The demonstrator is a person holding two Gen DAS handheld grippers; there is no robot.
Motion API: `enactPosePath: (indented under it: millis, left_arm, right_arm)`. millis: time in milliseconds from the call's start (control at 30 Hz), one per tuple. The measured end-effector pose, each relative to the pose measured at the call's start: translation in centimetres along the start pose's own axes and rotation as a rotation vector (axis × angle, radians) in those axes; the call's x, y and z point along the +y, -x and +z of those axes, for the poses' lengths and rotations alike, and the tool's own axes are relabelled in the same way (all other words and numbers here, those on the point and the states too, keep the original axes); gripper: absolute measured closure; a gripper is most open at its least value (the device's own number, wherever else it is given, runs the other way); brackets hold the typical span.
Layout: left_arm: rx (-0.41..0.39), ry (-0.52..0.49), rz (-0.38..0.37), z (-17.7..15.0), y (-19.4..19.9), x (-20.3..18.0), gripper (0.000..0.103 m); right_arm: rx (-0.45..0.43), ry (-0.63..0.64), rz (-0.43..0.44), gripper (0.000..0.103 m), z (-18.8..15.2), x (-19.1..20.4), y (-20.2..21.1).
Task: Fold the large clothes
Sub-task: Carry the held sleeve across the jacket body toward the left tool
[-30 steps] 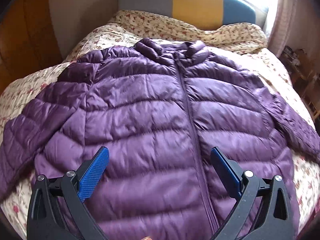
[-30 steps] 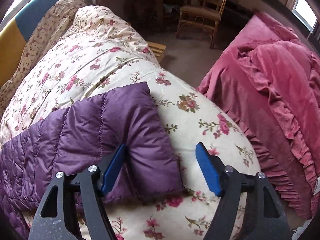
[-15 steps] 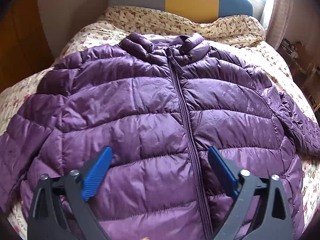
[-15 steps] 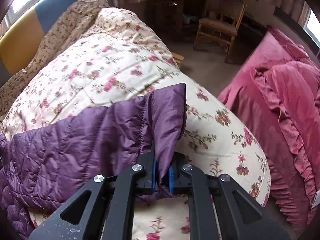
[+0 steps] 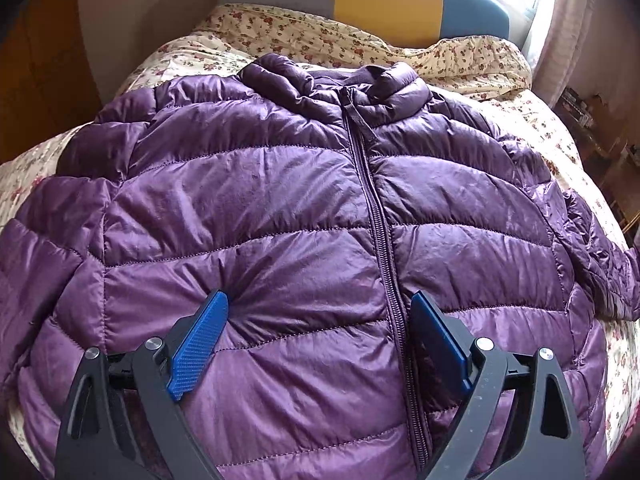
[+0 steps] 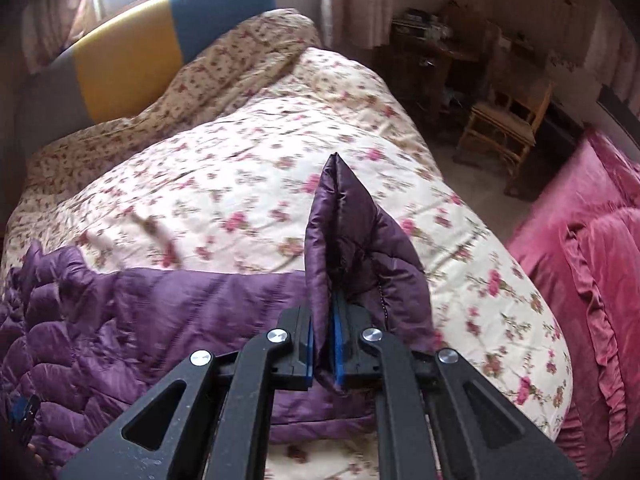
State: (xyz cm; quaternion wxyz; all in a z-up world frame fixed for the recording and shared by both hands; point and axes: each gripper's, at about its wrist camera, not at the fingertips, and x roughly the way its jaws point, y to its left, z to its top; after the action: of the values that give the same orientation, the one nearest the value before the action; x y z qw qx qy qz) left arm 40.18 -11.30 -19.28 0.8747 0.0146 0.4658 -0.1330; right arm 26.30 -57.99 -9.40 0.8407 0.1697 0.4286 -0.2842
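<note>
The purple jacket (image 5: 304,216) is spread on the bed (image 6: 224,184), its cuff (image 6: 352,240) pinched upright at frame centre by the right hand-held gripper (image 6: 322,344), the torso lying lower left, where the left hand-held gripper (image 5: 320,320) is held wide over it.

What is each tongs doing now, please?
Left tongs: open, pressing on the purple jacket.
Right tongs: closed on the jacket's sleeve cuff.

Purple quilted jacket (image 5: 280,208) lies zipped, front up, its sleeve cuff (image 6: 352,240) raised.
</note>
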Motion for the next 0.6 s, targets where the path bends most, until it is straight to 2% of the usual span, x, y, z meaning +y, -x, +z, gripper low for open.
enactPosePath:
  millis: [333, 600]
  left_arm:
    - [-0.016, 0.038, -0.048, 0.3, 0.1, 1.3, 0.011]
    - [-0.024, 0.061, -0.082, 0.4, 0.1, 1.9, 0.011]
  right_arm:
    - [-0.018, 0.134, 0.111, 0.097, -0.1, 11.3, 0.0]
    - [-0.007, 0.241, 0.227, 0.097, -2.5, 19.8, 0.3]
